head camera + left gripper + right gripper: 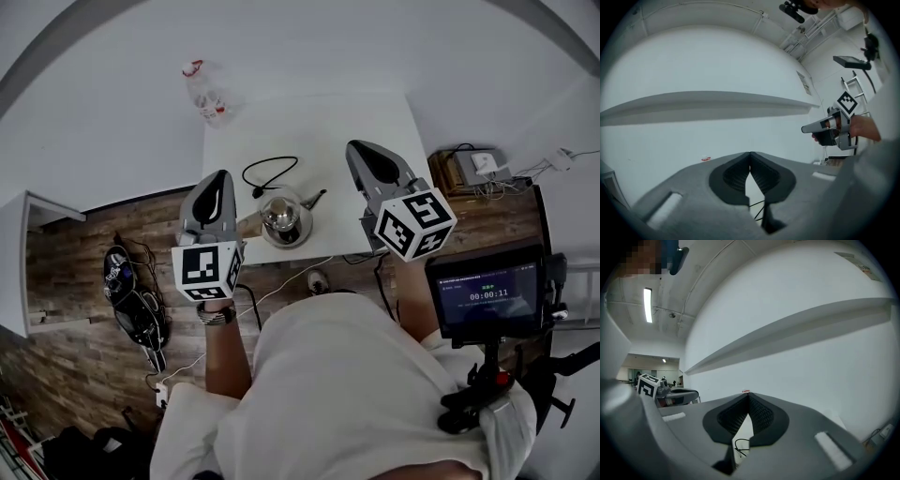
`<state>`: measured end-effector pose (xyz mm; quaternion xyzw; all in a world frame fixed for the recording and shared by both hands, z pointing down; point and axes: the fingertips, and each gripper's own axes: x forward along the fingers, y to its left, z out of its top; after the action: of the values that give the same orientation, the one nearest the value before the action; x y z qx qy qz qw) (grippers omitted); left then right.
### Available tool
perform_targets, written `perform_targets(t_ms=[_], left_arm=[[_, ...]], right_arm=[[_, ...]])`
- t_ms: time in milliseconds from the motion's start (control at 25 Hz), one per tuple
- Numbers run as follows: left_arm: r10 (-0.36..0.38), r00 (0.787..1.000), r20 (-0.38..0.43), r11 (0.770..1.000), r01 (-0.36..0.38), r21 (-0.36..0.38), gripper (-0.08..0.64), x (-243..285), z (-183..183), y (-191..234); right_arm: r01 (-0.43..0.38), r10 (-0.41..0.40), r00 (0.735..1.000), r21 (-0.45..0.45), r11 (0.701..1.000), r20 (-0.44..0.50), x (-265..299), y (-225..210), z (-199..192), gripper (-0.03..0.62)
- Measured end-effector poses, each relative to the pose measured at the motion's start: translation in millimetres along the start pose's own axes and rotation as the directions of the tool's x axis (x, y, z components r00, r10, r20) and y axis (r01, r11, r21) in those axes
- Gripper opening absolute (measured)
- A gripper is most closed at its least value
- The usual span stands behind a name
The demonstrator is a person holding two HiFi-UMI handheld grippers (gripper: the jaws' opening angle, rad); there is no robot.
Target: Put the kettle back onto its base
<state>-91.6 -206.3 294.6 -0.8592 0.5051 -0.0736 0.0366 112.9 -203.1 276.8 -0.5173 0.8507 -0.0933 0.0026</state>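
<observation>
While empty, both hand-held grippers (221,178) (359,150) level

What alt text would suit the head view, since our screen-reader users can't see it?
Seen from above, a person holds the left gripper and the right gripper, both shut and empty, above a small white table. A steel kettle sits at the table's near edge between them, with a looped black cord behind it.

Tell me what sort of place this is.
Probably a lab or data-recording room, not a kitchen: a lone white table by a plain white wall, a timer screen on a stand, and cabled gear on the wood-look floor.
</observation>
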Motion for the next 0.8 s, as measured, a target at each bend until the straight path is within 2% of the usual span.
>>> perform_targets(t_ms=[280, 800], left_arm=[[-0.040, 0.999, 0.028, 0.998, 0.038, 0.043, 0.006, 6.5, 20.1, -8.8], [-0.062, 0.998, 0.034, 0.997, 0.061, 0.041, 0.006, 10.5, 20.1, -15.9]], right_arm=[[-0.048, 0.048, 0.999, -0.103, 0.994, 0.001, 2.8, 14.1, 8.9, 0.002], [-0.064, 0.065, 0.998, -0.089, 0.994, 0.007, 5.2, 13.4, 13.6, 0.002]])
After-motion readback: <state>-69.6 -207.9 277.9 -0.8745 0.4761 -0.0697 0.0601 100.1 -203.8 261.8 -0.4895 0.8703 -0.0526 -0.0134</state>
